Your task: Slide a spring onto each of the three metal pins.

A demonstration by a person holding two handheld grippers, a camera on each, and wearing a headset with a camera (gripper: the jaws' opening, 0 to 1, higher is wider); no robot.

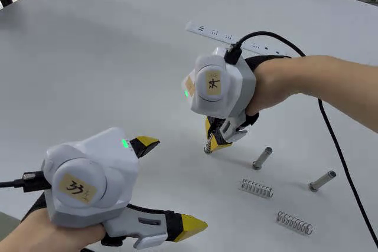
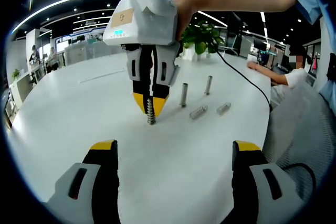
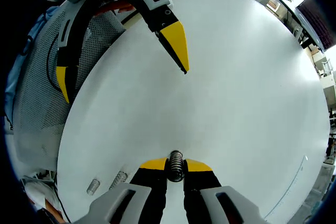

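On the table by the pins: right gripper (image 1: 215, 144) clamps a spring (image 2: 150, 114), left gripper (image 2: 173, 145) gapes

Over the white table (image 1: 88, 57), the right gripper points down, jaws closed on the spring, which stands upright with its lower end at the tabletop. Whether a pin sits inside it cannot be told. Just beside it stand two bare metal pins (image 1: 263, 157) (image 1: 322, 180), with two loose springs (image 1: 257, 188) (image 1: 294, 222) lying near them. The left gripper hovers nearer the person, jaws wide apart and empty. A black cable (image 1: 342, 157) trails past the pins, and a power strip (image 1: 204, 29) lies behind.
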